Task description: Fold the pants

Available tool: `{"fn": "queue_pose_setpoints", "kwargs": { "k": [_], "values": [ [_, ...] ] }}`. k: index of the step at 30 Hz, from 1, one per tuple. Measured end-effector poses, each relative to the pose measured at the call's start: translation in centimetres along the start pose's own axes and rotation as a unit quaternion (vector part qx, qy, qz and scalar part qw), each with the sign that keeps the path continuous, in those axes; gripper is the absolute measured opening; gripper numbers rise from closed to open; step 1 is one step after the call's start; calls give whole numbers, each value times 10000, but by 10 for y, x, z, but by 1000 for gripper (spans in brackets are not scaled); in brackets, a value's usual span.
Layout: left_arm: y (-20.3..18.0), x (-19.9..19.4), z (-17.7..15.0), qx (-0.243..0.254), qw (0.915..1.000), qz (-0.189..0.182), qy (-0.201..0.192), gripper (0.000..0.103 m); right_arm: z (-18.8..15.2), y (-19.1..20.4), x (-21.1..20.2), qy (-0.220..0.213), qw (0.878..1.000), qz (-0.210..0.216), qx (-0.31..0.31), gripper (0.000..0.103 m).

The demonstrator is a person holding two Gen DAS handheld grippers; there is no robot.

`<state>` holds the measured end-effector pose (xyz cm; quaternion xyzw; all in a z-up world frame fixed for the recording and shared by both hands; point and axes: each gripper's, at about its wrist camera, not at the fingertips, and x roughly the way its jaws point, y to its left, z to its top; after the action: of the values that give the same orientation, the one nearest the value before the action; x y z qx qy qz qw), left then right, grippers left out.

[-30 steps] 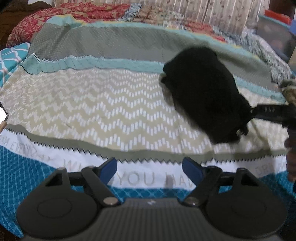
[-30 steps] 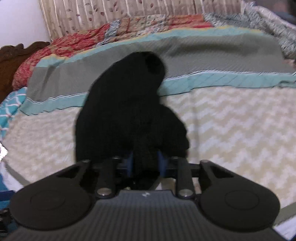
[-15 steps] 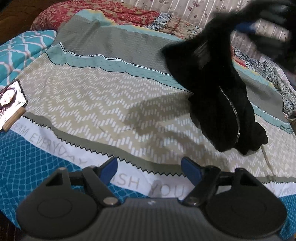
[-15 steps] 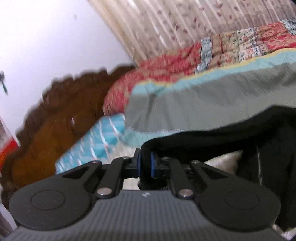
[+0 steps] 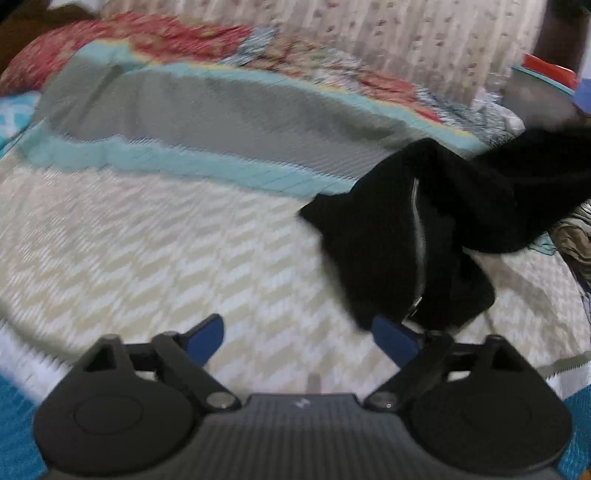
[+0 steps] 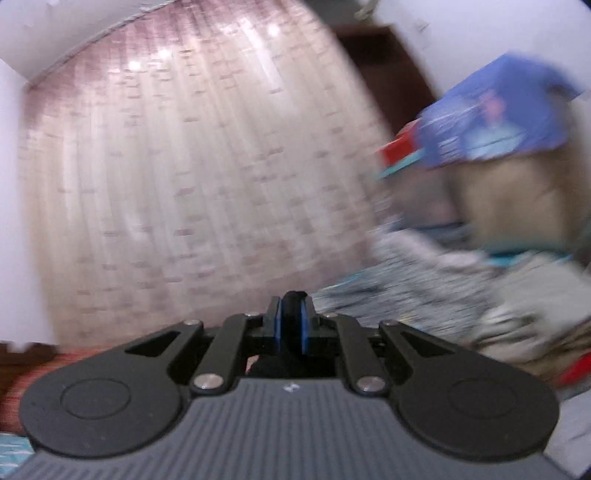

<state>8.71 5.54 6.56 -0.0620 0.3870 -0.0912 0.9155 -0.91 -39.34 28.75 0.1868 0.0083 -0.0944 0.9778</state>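
In the left wrist view, the left gripper [image 5: 297, 334] has moved in towards the black fabric pants with a pale zip line [image 5: 417, 236], and its jaws have just been opening; they now stand wide apart with nothing between them, the right-hand blue pad just beside the lowest fold of the cloth. Compared with a second ago, the garment no longer lies as a compact heap: one end is drawn up and away towards the upper right edge of the view, while the rest trails down onto the bed. This suggests the unfurling step is under way, so that the free end can be taken and the cloth spread flat before any fold. The pants rest on the right half of the cream zigzag-patterned bedspread with grey and teal bands [image 5: 155, 236]; a red floral quilt [image 5: 159, 33] lies beyond. In the right wrist view, the right gripper [image 6: 291, 317] is raised level, its jaws nearly closed on a thin pinch of black fabric. Ahead hangs a pale patterned curtain [image 6: 192, 177]; blurred household clutter fills the right side.
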Motion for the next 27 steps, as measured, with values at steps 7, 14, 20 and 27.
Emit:
{"fn": "queue_pose_setpoints", "kwargs": {
  "k": [7, 14, 20, 27],
  "values": [
    [-60, 63, 15, 916, 9957, 91, 66, 68, -50, -57, -7, 379, 9867, -1522, -435, 62],
    [-53, 46, 39, 878, 9949, 275, -406, 4, -143, -19, 2, 1757, 9815, -110, -751, 62],
    [-1, -91, 98, 497, 9654, 810, -2427, 4, -198, 37, 25, 2525, 9627, 805, -544, 62],
    [70, -153, 43, 12, 9680, 1001, -2300, 24, -214, 71, 12, 2957, 9458, 1243, -511, 63]
  ]
}}
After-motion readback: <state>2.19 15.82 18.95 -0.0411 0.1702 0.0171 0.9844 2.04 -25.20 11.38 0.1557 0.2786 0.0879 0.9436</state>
